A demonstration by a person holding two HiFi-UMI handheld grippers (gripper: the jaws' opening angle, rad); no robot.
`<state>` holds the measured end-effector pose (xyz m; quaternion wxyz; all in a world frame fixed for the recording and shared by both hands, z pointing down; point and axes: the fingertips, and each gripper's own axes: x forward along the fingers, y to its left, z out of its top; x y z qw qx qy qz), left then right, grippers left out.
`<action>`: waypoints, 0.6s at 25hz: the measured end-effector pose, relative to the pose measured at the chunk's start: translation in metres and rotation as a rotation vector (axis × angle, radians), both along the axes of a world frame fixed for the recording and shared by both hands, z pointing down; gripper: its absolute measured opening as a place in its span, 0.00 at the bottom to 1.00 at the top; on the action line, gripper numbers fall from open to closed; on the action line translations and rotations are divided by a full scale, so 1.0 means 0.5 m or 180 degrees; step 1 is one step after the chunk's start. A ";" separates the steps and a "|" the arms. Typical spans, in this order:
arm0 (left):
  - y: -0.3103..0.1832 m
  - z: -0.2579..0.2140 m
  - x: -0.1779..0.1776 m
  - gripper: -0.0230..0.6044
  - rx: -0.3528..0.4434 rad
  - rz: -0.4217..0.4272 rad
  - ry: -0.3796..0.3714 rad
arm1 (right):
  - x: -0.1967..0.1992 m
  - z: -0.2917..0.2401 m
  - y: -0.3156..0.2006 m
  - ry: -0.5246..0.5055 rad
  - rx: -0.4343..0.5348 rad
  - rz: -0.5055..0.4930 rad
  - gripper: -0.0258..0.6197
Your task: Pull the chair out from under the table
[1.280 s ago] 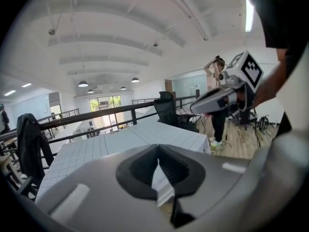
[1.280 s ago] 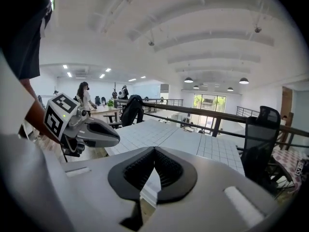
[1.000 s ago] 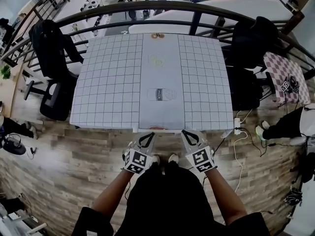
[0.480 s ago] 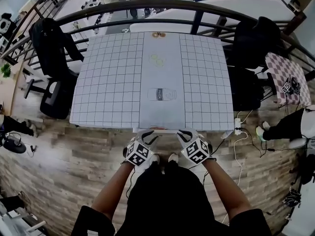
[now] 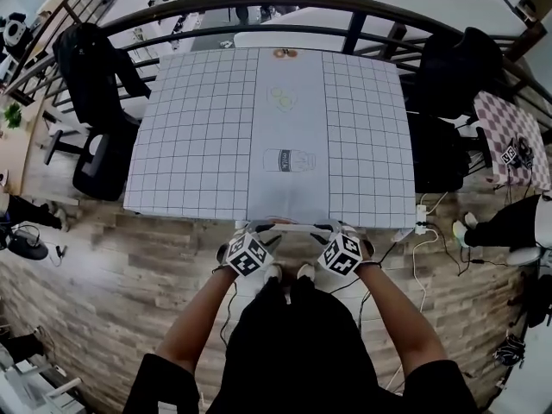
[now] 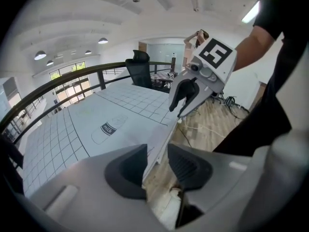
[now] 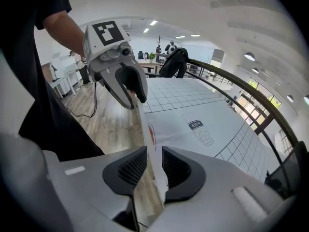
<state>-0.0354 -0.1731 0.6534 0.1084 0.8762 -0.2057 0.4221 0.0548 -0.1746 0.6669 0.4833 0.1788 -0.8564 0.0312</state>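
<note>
The chair is pushed under the white gridded table. Only the thin white top edge of its back shows along the table's near edge. My left gripper and right gripper point steeply down onto that edge, side by side. In the left gripper view the white edge runs up between my left gripper's pads, with a gap on each side. In the right gripper view the edge likewise passes between my right gripper's pads. Both sets of jaws have just been opening and stand open astride it.
A black office chair stands left of the table and another right of it. A dark railing curves behind. A checked seat, a power strip with cables and wooden floor lie to the right.
Both grippers have come down and closer together onto the white edge at the table's near side. Their jaws, shut a second ago, now stand open astride it.
</note>
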 end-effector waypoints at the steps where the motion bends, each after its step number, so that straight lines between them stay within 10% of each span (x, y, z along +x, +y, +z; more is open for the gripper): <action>1: 0.001 0.003 0.002 0.25 -0.0036 -0.0015 -0.0005 | 0.001 0.006 0.004 0.0020 -0.0045 -0.0034 0.19; 15: 0.002 0.094 0.008 0.27 0.0229 0.0800 -0.0813 | 0.004 0.087 0.024 0.0572 -0.0173 -0.0485 0.26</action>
